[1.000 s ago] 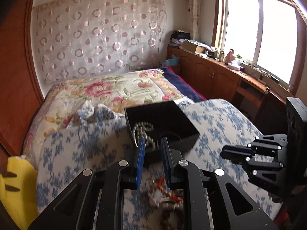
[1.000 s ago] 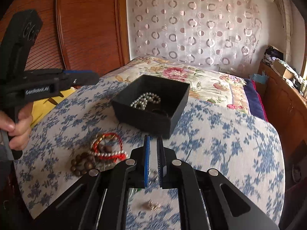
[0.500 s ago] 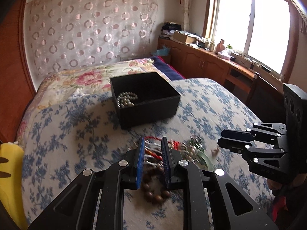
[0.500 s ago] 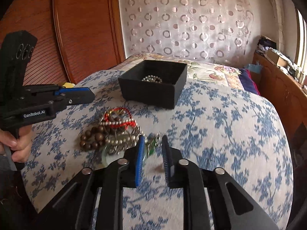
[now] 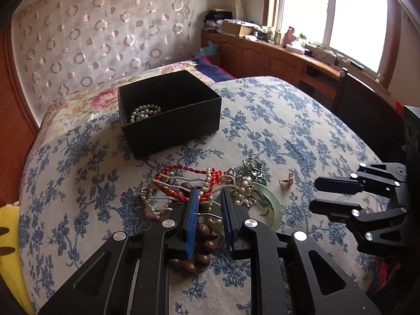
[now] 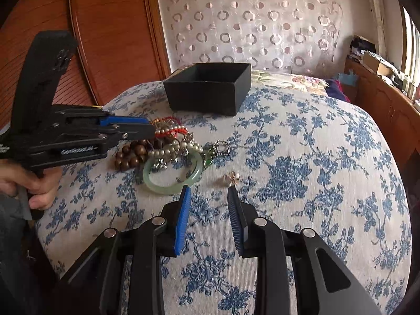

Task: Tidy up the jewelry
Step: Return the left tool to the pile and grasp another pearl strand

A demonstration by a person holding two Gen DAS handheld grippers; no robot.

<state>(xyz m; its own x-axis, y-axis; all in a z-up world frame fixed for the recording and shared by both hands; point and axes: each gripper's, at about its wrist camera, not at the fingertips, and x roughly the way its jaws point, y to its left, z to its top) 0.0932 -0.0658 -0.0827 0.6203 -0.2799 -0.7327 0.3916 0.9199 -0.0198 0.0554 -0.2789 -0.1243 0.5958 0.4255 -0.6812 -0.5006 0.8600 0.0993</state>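
Indoors, a round surface (image 5: pixel 302 120) draped in a blue-flowered cloth carries the jewelry, with a bed (image 5: pixel 86 97) under a floral quilt behind it. Toward the far side sits an open black box (image 5: pixel 173 128) with a string of pearls (image 5: pixel 144 112) lying inside. Nearer the cameras lies a tangled heap of jewelry (image 5: pixel 199 191): a pale green bangle (image 6: pixel 172 178), brown wooden beads (image 6: pixel 130 156), red cord and pearl strands all touching one another. A small gold earring (image 6: pixel 231 178) lies apart, just beside the bangle. The left claw (image 5: pixel 208 197), held by a hand (image 6: pixel 31 183), hangs over the heap with a narrow gap, nothing pinched between its blue pads. The right claw (image 6: pixel 208 193) hovers close by the bangle and earring, its jaws opening and empty.
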